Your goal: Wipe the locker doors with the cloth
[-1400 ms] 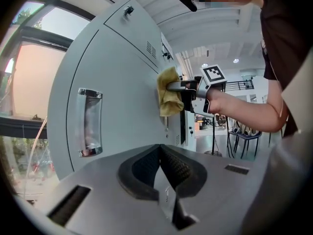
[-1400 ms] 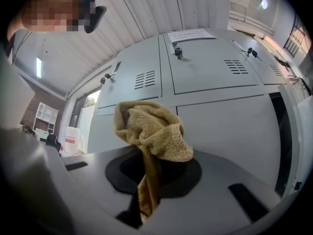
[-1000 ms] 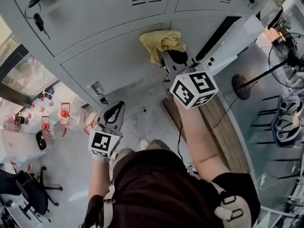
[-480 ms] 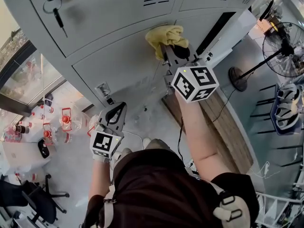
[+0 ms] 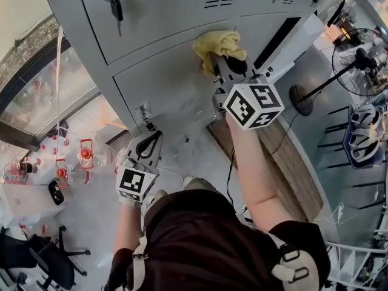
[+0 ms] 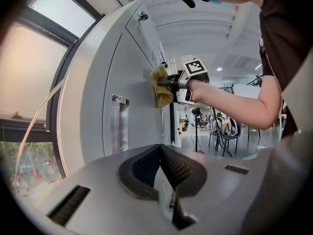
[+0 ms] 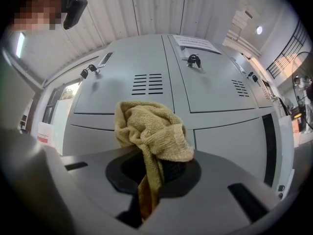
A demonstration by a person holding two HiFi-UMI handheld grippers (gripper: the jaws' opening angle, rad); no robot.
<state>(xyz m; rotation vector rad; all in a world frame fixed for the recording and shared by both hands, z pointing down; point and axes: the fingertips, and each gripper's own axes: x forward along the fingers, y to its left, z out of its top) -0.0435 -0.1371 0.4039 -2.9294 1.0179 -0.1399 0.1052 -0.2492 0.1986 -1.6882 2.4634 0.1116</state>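
Head view with both gripper views. One yellow cloth (image 5: 219, 43), bunched, is pinched between the jaws of the right gripper (image 5: 223, 65). The cloth lies against the grey locker doors (image 5: 176, 83), on the horizontal seam between the upper and lower rows. In the right gripper view the cloth (image 7: 149, 131) rises from the closed-down pads of the right gripper (image 7: 154, 177), and one tail hangs down between them.

The left gripper (image 5: 149, 145) is held low, well apart from the cloth. In its own view the left gripper (image 6: 161, 168) has its jaws pressed together with nothing between them.

Each of the two grippers carries one marker cube (image 5: 253, 105) printed with black-and-white squares and no legible words. Four doors meet around the cloth. The two upper ones each bear a slotted vent (image 7: 147, 84). Two sets of keys (image 5: 115, 2) hang from the upper doors in the head view. One metal latch (image 5: 144, 112) sits on the lower left door. One paper sheet (image 7: 195, 43) is stuck to an upper door, its print too small to read. One standing fan (image 5: 362, 59) is at the right.
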